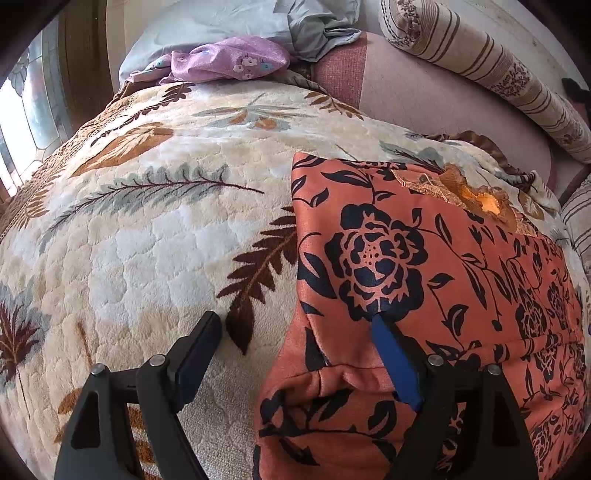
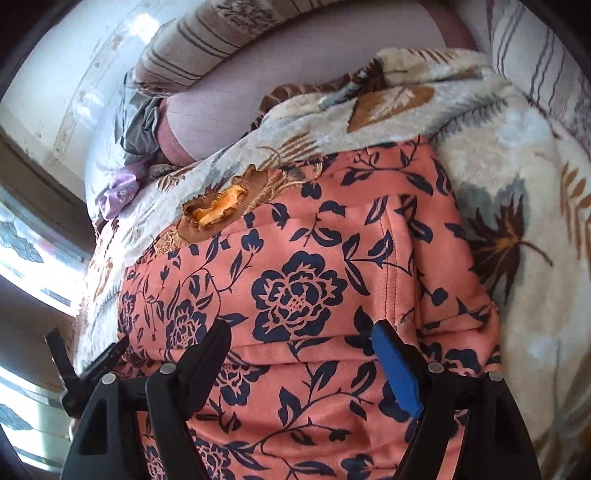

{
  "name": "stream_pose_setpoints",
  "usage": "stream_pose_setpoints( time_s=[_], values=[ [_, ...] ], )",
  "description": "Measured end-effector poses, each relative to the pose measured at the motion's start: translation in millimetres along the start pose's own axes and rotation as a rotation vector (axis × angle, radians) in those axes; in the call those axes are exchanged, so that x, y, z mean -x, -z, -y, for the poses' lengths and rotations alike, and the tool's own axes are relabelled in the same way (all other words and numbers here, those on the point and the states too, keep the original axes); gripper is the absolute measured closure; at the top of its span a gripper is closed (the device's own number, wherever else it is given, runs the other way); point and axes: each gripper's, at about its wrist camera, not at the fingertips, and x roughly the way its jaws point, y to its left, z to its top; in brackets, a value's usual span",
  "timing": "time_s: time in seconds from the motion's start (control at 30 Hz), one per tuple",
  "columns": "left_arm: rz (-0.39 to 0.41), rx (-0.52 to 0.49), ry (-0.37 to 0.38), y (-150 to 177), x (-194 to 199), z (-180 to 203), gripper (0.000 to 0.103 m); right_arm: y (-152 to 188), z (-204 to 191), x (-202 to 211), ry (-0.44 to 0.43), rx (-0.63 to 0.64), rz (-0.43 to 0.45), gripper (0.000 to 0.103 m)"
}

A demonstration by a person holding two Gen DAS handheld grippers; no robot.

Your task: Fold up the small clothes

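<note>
An orange garment [image 1: 424, 258] with a dark navy flower print lies partly folded on a cream leaf-patterned blanket [image 1: 147, 229]. Its frilled orange neckline [image 1: 476, 195] is at the far end. My left gripper [image 1: 295, 325] is open at the garment's near left edge. One of its fingers is over the blanket and the blue-padded one is over the cloth, and the pads press on nothing. In the right wrist view the same garment [image 2: 295, 288] fills the middle. My right gripper [image 2: 301, 332] hovers open just above its near folded part, holding nothing.
A purple flowered cloth [image 1: 229, 61] and a pale blue one [image 1: 314, 26] lie at the blanket's far end. A striped bolster [image 1: 480, 62] runs along the back right on a pink mattress [image 1: 424, 96]. A bright window [image 1: 22, 122] is at the left.
</note>
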Motion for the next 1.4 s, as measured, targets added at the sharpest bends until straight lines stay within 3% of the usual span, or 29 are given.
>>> stream_pose_setpoints(
  time_s=[0.1, 0.17, 0.37, 0.43, 0.5, 0.67, 0.8, 0.87, 0.9, 0.93, 1.13, 1.17, 1.23, 1.27, 1.37, 1.4],
  values=[
    [0.033, 0.052, 0.041, 4.4, 14.8, -8.8, 0.019, 12.6, 1.2, 27.2, 0.021, 0.032, 0.029, 0.022],
    [0.041, 0.073, 0.068, 11.8, 30.9, -16.2, 0.019, 36.2, 25.3, 63.5, 0.046, 0.018, 0.022, 0.022],
    [0.011, -0.041, 0.109, 55.9, 97.8, -25.2, 0.019, 89.9, 116.0, 119.6, 0.024, -0.114, -0.086, 0.022],
    [-0.030, -0.055, 0.126, 80.0, 117.1, -33.0, 0.019, 109.7, 142.2, 124.8, -0.034, -0.161, -0.157, 0.022],
    [-0.074, -0.045, 0.126, 102.1, 132.4, -42.5, 0.019, 130.0, 162.5, 122.3, -0.146, -0.230, -0.231, 0.022],
    [-0.176, 0.018, 0.151, 148.1, 160.2, -59.7, 0.019, 168.4, 180.6, 107.1, -0.256, -0.318, -0.326, 0.022],
    [-0.238, 0.067, 0.159, 172.6, 169.1, -66.7, 0.019, 180.7, 174.4, 101.6, -0.275, -0.290, -0.352, 0.022],
    [-0.262, 0.097, 0.156, 181.2, 171.7, -67.4, 0.019, 180.8, 170.2, 104.5, -0.277, -0.263, -0.348, 0.032],
    [-0.268, 0.116, 0.168, 184.1, 174.1, -68.0, 0.019, 181.7, 167.6, 105.6, -0.288, -0.257, -0.351, 0.051],
    [-0.269, 0.130, 0.188, 186.0, 176.8, -68.4, 0.019, 183.9, 165.0, 107.1, -0.291, -0.244, -0.353, 0.063],
    [-0.341, 0.124, 0.215, 197.5, 162.8, -58.9, 0.020, 188.1, 159.4, 101.9, -0.273, -0.213, -0.360, 0.063],
    [-0.359, 0.125, 0.227, 198.3, 159.7, -57.2, 0.023, 188.3, 159.5, 101.8, -0.276, -0.212, -0.358, 0.063],
    [-0.407, 0.118, 0.233, 202.0, 151.0, -53.9, 0.046, 188.7, 159.4, 101.0, -0.275, -0.210, -0.362, 0.063],
    [-0.421, 0.107, 0.197, 202.7, 147.4, -53.3, 0.062, 188.5, 159.6, 101.2, -0.275, -0.207, -0.361, 0.063],
    [-0.408, 0.091, 0.181, 202.4, 149.1, -53.4, 0.069, 188.3, 160.8, 99.7, -0.279, -0.216, -0.365, 0.063],
    [-0.403, 0.082, 0.179, 201.9, 150.4, -53.6, 0.083, 188.1, 160.7, 98.8, -0.280, -0.215, -0.370, 0.063]
  ],
)
